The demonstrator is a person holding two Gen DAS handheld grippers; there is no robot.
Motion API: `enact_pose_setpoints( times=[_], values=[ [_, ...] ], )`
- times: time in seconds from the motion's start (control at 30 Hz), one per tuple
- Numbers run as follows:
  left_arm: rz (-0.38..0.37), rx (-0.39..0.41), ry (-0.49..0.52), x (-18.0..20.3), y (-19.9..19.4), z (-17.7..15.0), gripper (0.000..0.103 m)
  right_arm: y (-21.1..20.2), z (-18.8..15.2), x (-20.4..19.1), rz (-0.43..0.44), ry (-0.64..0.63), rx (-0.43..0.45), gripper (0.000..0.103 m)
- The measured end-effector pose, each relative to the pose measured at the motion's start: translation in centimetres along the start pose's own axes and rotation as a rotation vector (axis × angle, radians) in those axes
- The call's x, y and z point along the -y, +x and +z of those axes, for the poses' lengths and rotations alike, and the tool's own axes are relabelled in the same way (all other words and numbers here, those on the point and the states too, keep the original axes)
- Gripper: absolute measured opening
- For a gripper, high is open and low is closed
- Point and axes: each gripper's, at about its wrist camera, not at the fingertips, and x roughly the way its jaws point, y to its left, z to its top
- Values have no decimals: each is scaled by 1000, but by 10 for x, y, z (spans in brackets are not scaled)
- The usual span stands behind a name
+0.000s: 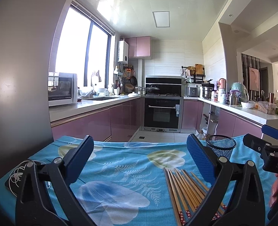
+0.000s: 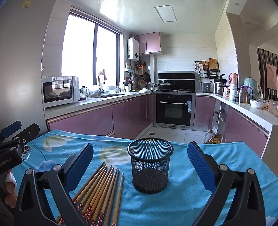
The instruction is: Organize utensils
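Room: U-shaped kitchen, pink cabinets [image 2: 82, 121], white counters
Window [image 2: 88, 52]: large, left wall, bright daylight
Back wall: built-in oven [image 2: 173, 109], range hood, white tile
Ceiling: white panels, flat light [image 2: 165, 13]
Left counter: microwave [image 2: 59, 91], sink
Floor: pale tile

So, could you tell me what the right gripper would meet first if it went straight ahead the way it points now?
Most likely the black mesh cup: it stands upright on the blue cloth, between the open right gripper's fingers and slightly ahead. The chopsticks lie off to the left. Depth is hard to judge.
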Motion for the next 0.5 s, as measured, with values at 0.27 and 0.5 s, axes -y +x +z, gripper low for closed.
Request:
enact_pose_setpoints(
  times=[0.27,0.5],
  values=[
    [-1,2,1,0,-1,1,97,1,1,1,4,3,-1,97],
    [-2,3,0,1,-1,1,97,2,2,0,5,7,0,97]
  ],
)
